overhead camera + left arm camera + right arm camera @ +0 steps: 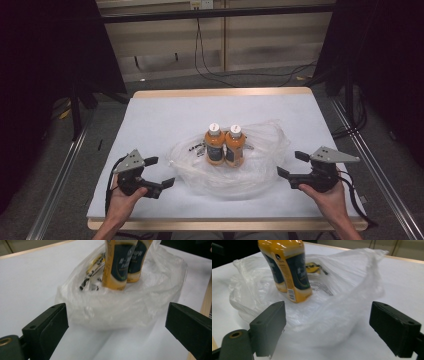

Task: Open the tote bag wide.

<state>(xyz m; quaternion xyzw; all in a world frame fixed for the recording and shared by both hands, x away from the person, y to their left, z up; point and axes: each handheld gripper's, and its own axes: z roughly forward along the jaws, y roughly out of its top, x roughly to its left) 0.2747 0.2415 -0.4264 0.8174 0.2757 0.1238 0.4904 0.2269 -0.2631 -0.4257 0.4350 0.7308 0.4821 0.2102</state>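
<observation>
Two orange bottles with white caps, one (215, 145) beside the other (235, 145), stand upright and touching inside a crumpled clear plastic bag (260, 172) at the middle of the white table (165, 115). A small yellow-and-black packet (196, 149) lies in the bag left of them. My left gripper (161, 171) is open just left of the bag, with nothing between its jaws. My right gripper (290, 164) is open just right of the bag, also with nothing in it. In the left gripper view the bag (120, 310) and bottles (117, 265) lie ahead of the spread jaws. The right gripper view faces the bag (342, 305) and a bottle (287, 270).
The table has a wooden rim (220, 92) at the far edge. Black cables (215, 72) run across the floor behind it. Dark curtains stand at both sides, and metal rails (60, 175) run along the floor beside the table.
</observation>
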